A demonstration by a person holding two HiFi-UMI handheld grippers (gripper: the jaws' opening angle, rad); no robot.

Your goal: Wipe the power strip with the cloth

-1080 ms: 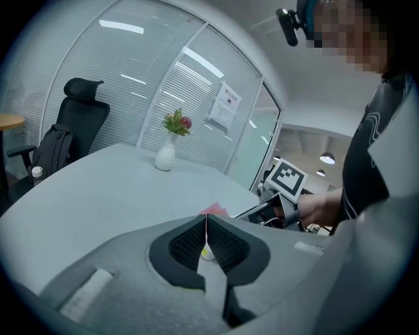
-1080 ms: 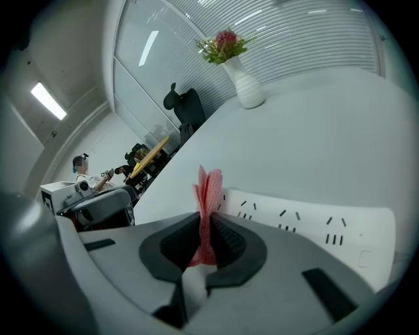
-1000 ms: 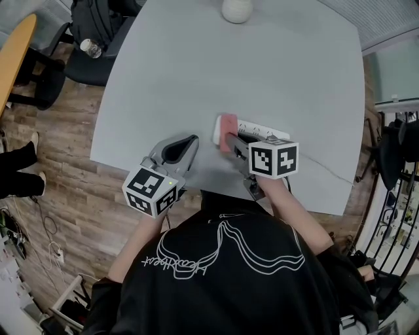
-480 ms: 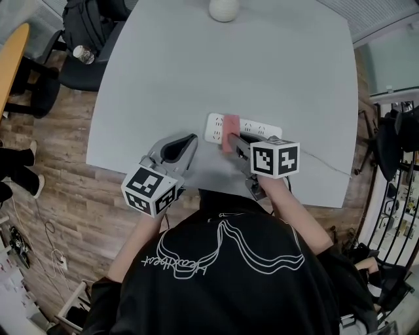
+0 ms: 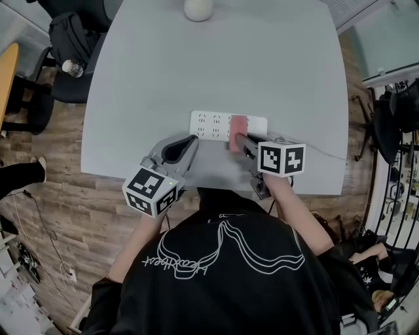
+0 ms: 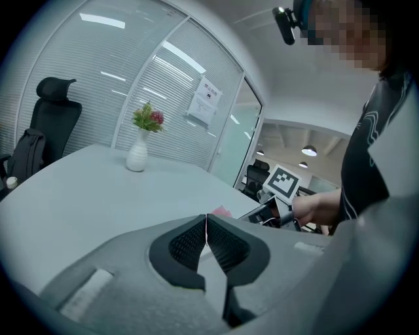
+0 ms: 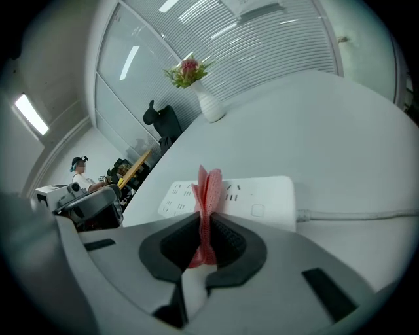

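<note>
A white power strip (image 5: 216, 124) lies across the grey table (image 5: 222, 59), its cord running off to the right. My right gripper (image 5: 237, 139) is shut on a folded pink cloth (image 5: 239, 125), which rests on the strip's right part. In the right gripper view the pink cloth (image 7: 207, 196) stands pinched between the jaws of the right gripper (image 7: 204, 245), over the power strip (image 7: 255, 196). My left gripper (image 5: 190, 141) hovers near the strip's front left, shut with nothing in it; in its own view the left gripper (image 6: 207, 237) shows jaws closed together.
A white vase (image 5: 198, 8) stands at the table's far edge; the same vase (image 7: 209, 105) holds flowers. A black office chair with a bag (image 5: 65, 39) is at the far left. The table's front edge runs just under the grippers.
The right gripper has carried the cloth to the right along the power strip, uncovering its left end. The left gripper has kept its place.
</note>
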